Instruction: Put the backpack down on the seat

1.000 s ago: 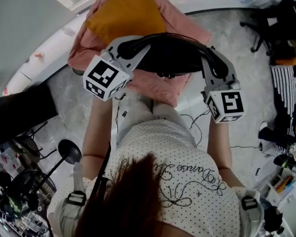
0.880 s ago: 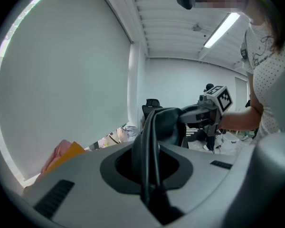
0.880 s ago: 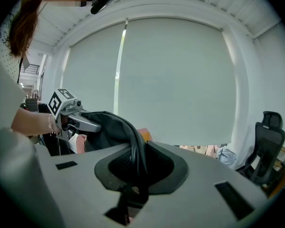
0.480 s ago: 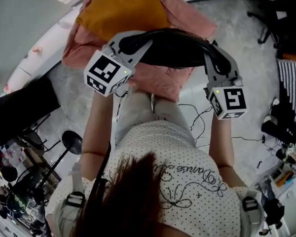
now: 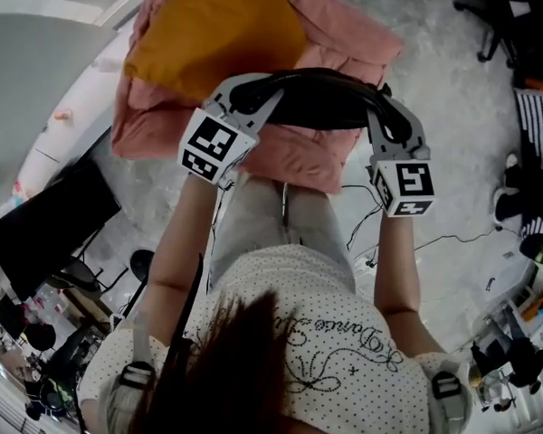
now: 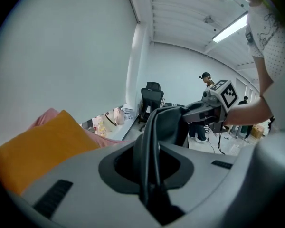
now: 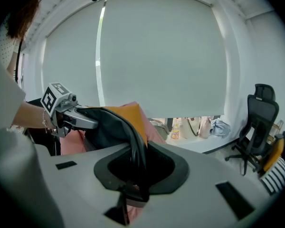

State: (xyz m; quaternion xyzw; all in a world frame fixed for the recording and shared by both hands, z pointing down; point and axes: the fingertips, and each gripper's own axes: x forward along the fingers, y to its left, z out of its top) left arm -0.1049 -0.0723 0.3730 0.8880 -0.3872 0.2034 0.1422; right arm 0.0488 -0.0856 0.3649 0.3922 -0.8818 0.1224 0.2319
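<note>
**Backpack hangs between both tongs over the pink seat.**

Head view: the backpack point(image 5: 321, 102) spans from the left tongs point(image 5: 249, 93) to the right tongs point(image 5: 386, 116). It hangs over the seat point(image 5: 299, 156), at its near edge and short of the cushion point(image 5: 208, 25); I cannot tell whether it touches the seat. The step calls for lowering both ends level and letting go only once the seat bears the weight. Cables point(image 5: 362, 215) trail on the floor just beside the seat, and a monitor point(image 5: 54, 224) stands well apart.

Left gripper view: the jaws pinch the strap point(image 6: 149, 141) and have just been opening, so this end may slip first.

Right gripper view: the jaws are clamped on the backpack's black strap. A chair point(image 7: 259, 127) stands well apart from the seat, out of the way.
</note>
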